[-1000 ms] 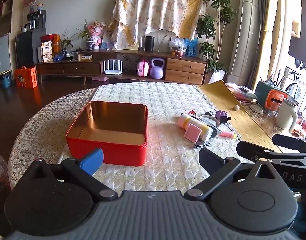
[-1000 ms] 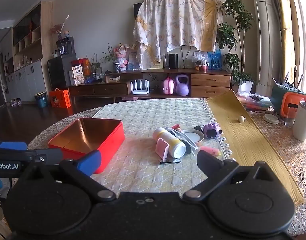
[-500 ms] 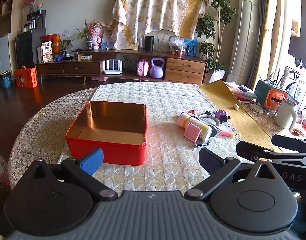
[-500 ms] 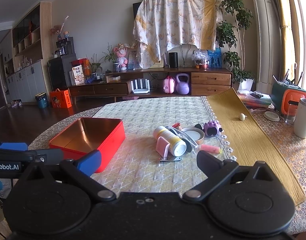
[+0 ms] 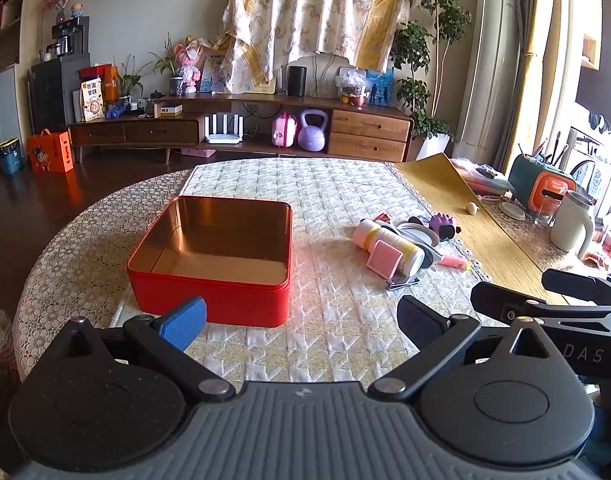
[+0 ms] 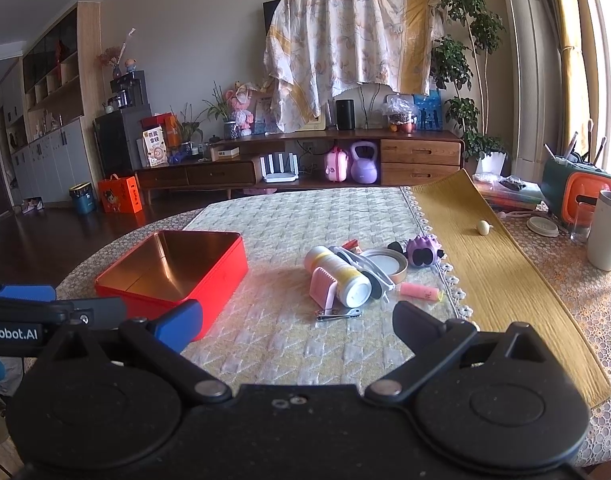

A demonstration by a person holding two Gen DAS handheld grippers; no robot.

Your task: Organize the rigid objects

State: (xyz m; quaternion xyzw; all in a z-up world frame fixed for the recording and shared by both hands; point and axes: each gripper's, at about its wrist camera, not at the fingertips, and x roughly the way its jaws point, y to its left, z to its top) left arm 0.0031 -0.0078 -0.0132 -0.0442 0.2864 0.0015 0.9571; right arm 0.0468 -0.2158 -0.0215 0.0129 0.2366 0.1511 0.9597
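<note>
An empty red tin box [image 5: 213, 240] [image 6: 173, 268] with a gold inside sits on the quilted mat. To its right lies a pile: a pink-and-yellow bottle [image 6: 337, 274] [image 5: 389, 242], a small pink ribbed piece [image 6: 323, 286], a round tin lid [image 6: 385, 266], a purple spiky toy [image 6: 423, 250], a pink tube [image 6: 419, 292] and nail clippers [image 6: 337, 314]. My left gripper [image 5: 301, 322] hovers open near the box's front wall. My right gripper [image 6: 295, 330] is open just short of the clippers. Neither holds anything.
A yellow runner [image 6: 501, 280] with a small pale ball [image 6: 483, 227] lies right of the mat. A white mug [image 6: 607, 230], an orange-and-green holder [image 6: 577, 192] and a clear glass stand at the far right. The round table edge curves off on the left.
Both grippers have crept slightly forward and the right one a little up; the objects on the table have not moved.
</note>
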